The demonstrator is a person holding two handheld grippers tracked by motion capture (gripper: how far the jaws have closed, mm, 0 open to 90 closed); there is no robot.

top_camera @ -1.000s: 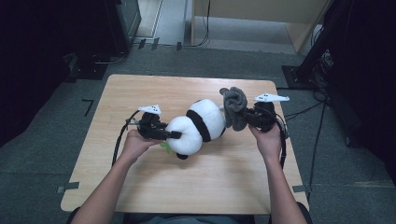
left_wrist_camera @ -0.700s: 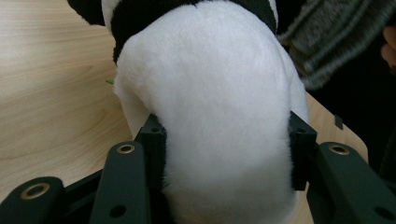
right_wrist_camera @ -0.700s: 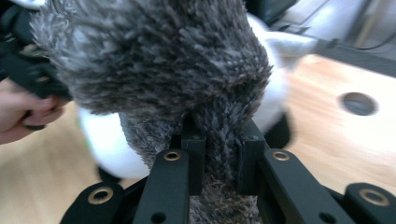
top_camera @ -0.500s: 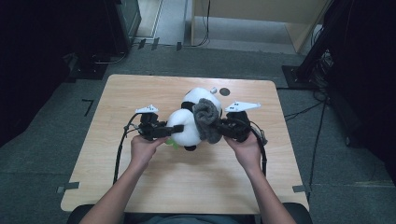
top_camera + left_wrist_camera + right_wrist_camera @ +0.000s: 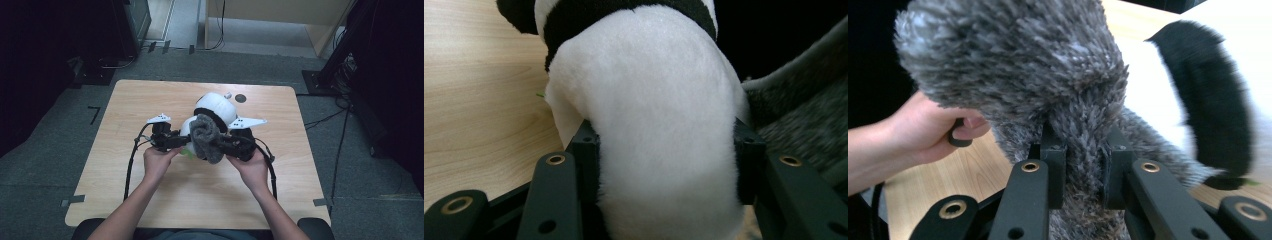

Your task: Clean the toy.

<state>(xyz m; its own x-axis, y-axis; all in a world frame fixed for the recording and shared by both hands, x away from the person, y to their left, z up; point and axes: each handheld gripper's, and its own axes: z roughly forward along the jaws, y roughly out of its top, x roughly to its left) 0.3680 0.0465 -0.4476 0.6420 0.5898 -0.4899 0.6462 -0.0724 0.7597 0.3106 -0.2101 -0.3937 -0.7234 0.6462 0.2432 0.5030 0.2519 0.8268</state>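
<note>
Plush panda [image 5: 216, 106] on table [image 5: 125, 150], white end squeezed between left gripper [image 5: 664, 150] pads. Grey fluffy cloth [image 5: 1048, 75] pinched in right gripper [image 5: 1083, 165], draped against panda's near end.

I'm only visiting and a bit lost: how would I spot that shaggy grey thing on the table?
Find the wooden table, then the black-and-white panda plush near its middle. The grey cloth is bunched against the panda's near side, pinched in the right tool. It is the one dull grey, long-fibred thing there; the panda is smooth white with black bands.
</note>
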